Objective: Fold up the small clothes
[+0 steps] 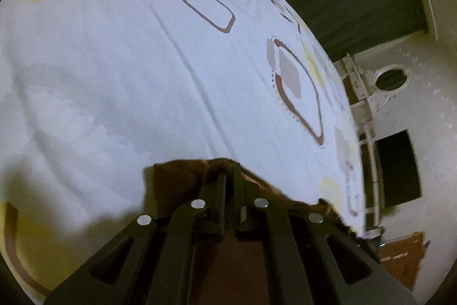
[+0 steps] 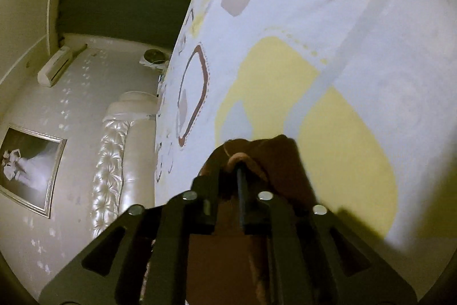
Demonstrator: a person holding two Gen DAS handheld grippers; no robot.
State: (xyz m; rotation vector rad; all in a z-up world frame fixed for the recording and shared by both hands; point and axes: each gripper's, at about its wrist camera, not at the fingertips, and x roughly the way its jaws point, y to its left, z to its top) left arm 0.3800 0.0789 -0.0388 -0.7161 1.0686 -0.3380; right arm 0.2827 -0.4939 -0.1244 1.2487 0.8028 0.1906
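Mid-fold, carrying step: left tongs (image 1: 228,176) and right tongs (image 2: 228,162) each clenched on brown garment (image 1: 177,176) edge at 6 o'clock above patterned bedsheet (image 1: 114,62); next, judged: lay down flat, release.

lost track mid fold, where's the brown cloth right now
The brown cloth lies low in both wrist views, on the patterned bedsheet, pinched by the left hand-held gripper and between the right hand-held gripper fingers.

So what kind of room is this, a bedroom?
Most likely a bedroom. The work surface is a bed covered with a patterned white sheet, a tufted cream headboard stands at its end, and an air conditioner and a framed picture hang on the wall.
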